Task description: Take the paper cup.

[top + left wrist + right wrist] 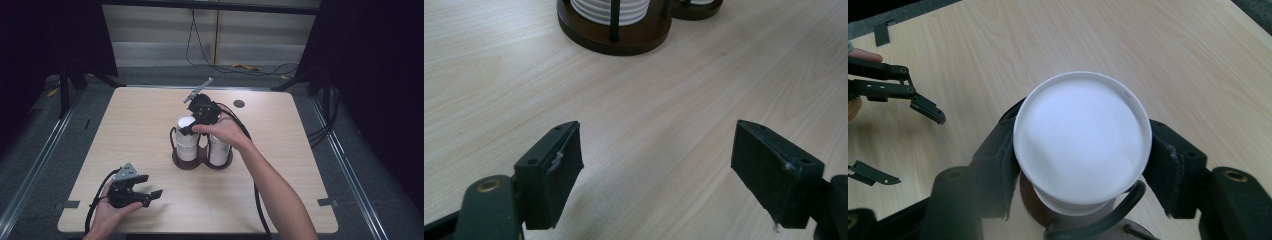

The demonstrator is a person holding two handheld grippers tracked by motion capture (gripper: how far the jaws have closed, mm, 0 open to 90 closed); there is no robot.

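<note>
Two stacks: white cups (186, 142) and (218, 150) stand upright, long axis vertical, in a dark holder (201, 161) mid-surface.
Right hand-held gripper (192, 127): your jaws clamp the left stack's top cup (1082, 137).
Left hand-held gripper (150, 192): jaws apart, near you.
Surface (280, 130): open room all round.

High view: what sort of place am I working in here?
Probably a recording rig or lab, not a home: a bare wooden table boxed in by dark curtains, metal floor rails alongside it, and loose cables on the floor behind.
</note>
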